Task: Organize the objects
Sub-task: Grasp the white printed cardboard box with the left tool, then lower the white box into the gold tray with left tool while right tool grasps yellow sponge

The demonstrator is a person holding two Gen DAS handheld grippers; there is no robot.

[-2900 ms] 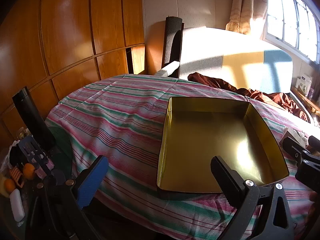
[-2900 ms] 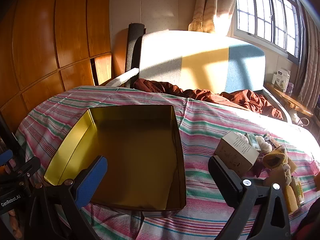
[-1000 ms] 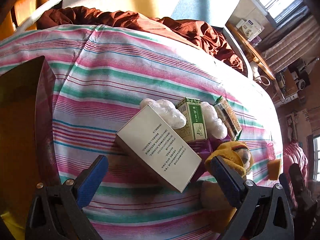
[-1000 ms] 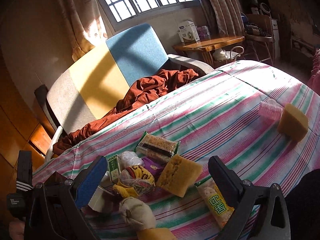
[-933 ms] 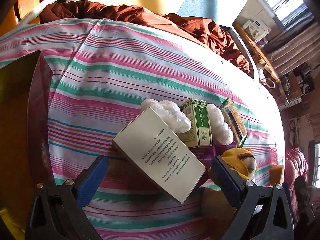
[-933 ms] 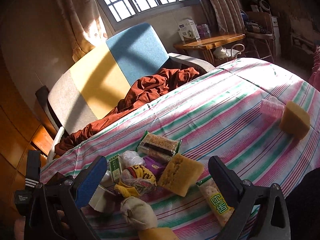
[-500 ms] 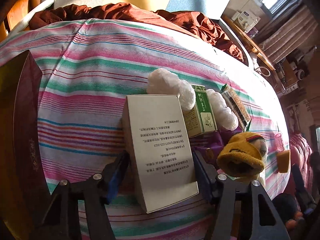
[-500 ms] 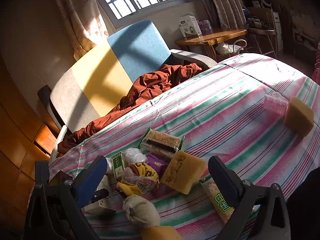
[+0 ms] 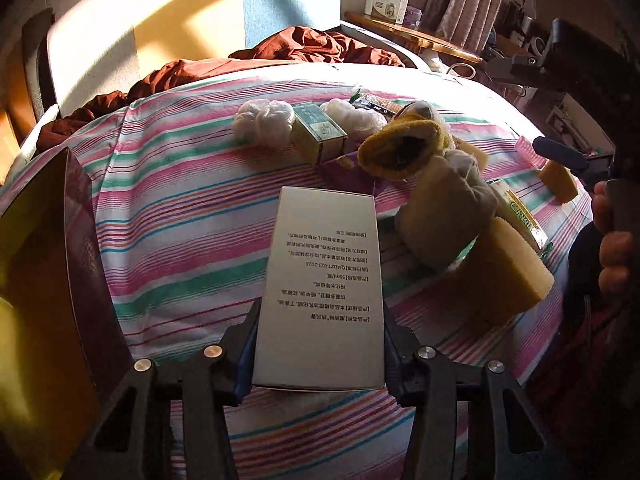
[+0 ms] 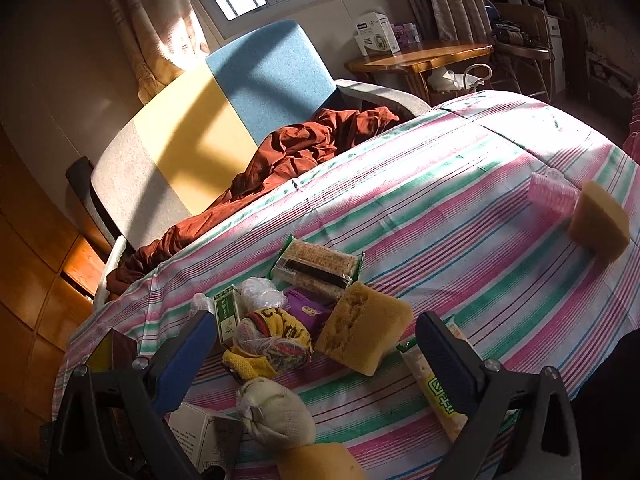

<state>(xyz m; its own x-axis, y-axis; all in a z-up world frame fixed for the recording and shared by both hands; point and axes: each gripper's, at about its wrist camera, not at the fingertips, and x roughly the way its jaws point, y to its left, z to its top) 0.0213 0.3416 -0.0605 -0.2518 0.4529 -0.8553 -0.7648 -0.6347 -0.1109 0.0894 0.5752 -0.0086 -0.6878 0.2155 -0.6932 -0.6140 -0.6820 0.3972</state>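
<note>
A second ago the left claw (image 9: pixel 319 354) hung spread above the white box (image 9: pixel 324 280); its jaws have just been closing and now clamp the box's two long sides, the box lifted off the striped counter (image 9: pixel 180 208) and pulled away from the pile, with the gold tin (image 9: pixel 44 280) at the left. The right claw (image 10: pixel 316 350) stays spread and empty over the yellow sponge (image 10: pixel 362 330), the sock bundle (image 10: pixel 270 346) and the wafer pack (image 10: pixel 318 266). The tin is cut off at the frame edge, and the box's near end is hidden behind the left claw.
</note>
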